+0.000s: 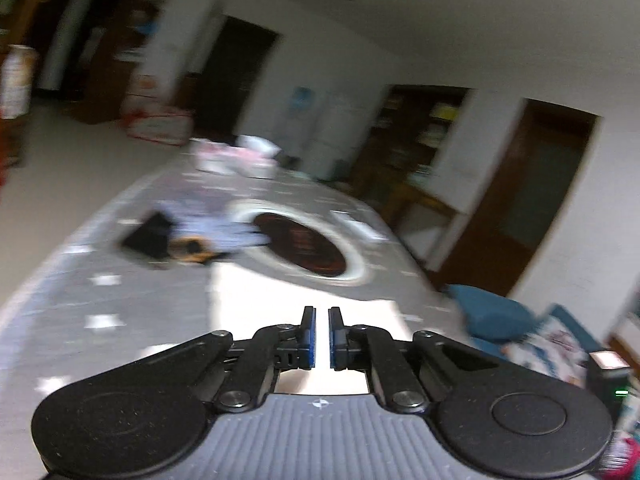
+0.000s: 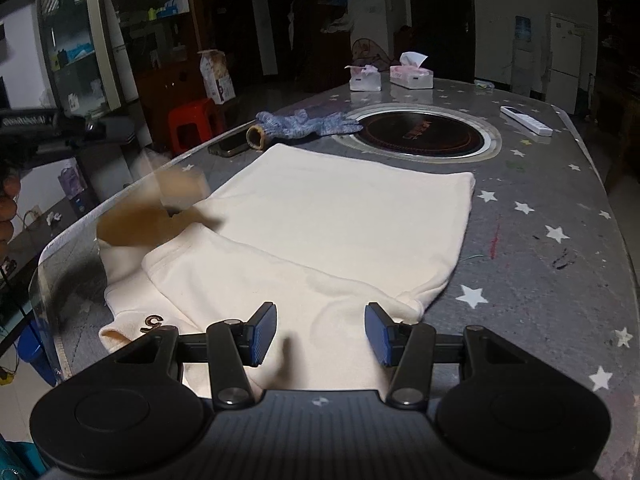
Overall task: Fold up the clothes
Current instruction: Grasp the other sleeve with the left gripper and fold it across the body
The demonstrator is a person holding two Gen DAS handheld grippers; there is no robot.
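Observation:
A cream-white garment [image 2: 332, 220] lies folded flat on the grey star-patterned table [image 2: 560, 280], with brown trim [image 2: 136, 224] at its left edge. My right gripper [image 2: 320, 330] is open and empty, just above the garment's near edge. In the blurred left wrist view, my left gripper [image 1: 322, 336] has its pads nearly closed with a thin gap and nothing between them, above the white garment [image 1: 280, 292].
A round dark cooktop [image 2: 420, 132] is set into the table beyond the garment. A blue knitted glove [image 2: 308, 122], a phone [image 2: 230, 146], a white remote [image 2: 526, 120] and two tissue packs [image 2: 412, 74] lie farther back. A red stool [image 2: 192, 120] stands left of the table.

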